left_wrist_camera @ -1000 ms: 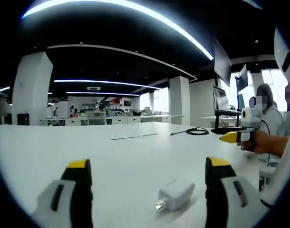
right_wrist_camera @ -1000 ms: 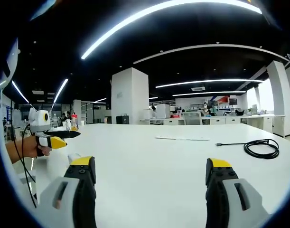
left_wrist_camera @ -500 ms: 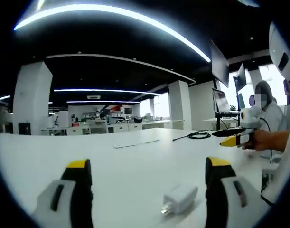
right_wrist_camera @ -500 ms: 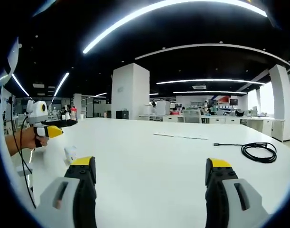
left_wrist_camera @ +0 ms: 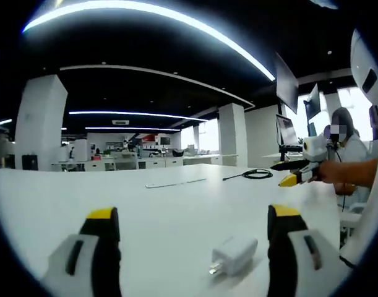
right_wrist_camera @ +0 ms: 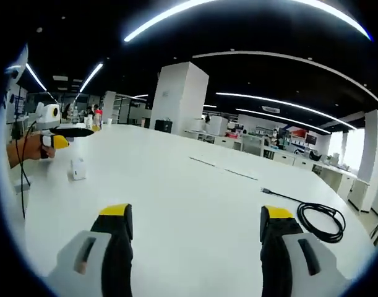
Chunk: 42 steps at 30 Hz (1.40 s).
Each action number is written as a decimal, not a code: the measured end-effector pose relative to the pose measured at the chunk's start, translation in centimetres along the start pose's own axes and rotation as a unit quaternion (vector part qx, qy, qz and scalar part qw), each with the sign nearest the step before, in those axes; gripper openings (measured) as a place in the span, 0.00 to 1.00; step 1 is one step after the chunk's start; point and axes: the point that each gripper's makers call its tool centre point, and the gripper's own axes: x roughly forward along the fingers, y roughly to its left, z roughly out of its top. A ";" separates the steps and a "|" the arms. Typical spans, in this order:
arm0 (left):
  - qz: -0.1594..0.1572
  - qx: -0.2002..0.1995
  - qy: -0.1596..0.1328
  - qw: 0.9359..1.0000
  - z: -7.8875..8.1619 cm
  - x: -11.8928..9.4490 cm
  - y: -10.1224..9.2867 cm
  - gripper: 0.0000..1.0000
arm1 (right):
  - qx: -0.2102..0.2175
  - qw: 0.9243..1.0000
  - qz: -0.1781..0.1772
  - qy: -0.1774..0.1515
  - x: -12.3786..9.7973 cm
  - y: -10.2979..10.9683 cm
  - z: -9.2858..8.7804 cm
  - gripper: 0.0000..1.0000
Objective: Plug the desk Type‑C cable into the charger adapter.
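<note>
Left gripper (left_wrist_camera: 189,226) spread wide, empty, low over white table (left_wrist_camera: 145,210). White charger adapter (left_wrist_camera: 234,255) lying between the jaws (nearer the right one), prongs pointing near-left. Right gripper (right_wrist_camera: 192,226) also wide apart, gripping nothing. Black Type-C cable (right_wrist_camera: 315,218) coiled far right on table, plug end stretched left. Thin flat strip (left_wrist_camera: 175,183) further off.

White table (left_wrist_camera: 145,210): lying broad and bare under the left gripper (left_wrist_camera: 192,218), whose yellow-tipped jaws are standing wide apart. Charger adapter (left_wrist_camera: 234,254): white, lying on its side between the jaws, prongs pointing lower left. Type-C cable (left_wrist_camera: 255,174): black, sitting coiled far across the table. Right gripper (left_wrist_camera: 295,173): hovering at right, a hand (left_wrist_camera: 332,171) gripping it.
</note>
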 end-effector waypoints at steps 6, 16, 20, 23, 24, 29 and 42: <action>0.007 0.010 -0.010 1.000 0.4 -0.3 0.3 0.99 | -0.030 0.999 -0.003 0.044 0.1 -3.6 -1.2 0.81; 0.002 0.024 0.000 1.000 0.1 -0.4 0.1 1.00 | -0.025 0.994 -0.016 0.102 1.3 -10.3 -3.3 0.40; 0.003 0.022 0.005 1.000 -0.1 -0.6 0.2 1.00 | -0.033 0.989 -0.027 0.142 1.6 -13.0 -5.0 0.40; 0.007 0.024 0.007 1.000 -0.2 -0.8 0.3 1.00 | -0.034 0.986 -0.026 0.160 1.8 -14.7 -5.9 0.37; 0.008 0.025 0.006 1.000 -0.1 -0.9 0.4 1.00 | -0.037 0.985 -0.025 0.167 1.8 -15.2 -6.1 0.35; 0.013 0.024 0.014 1.000 -0.5 -1.2 0.7 1.00 | -0.046 0.981 -0.024 0.184 2.0 -17.1 -6.2 0.25; 0.018 0.029 0.023 0.999 -1.0 -1.8 0.9 1.00 | -0.038 0.963 -0.023 0.265 2.5 -18.3 -7.4 0.17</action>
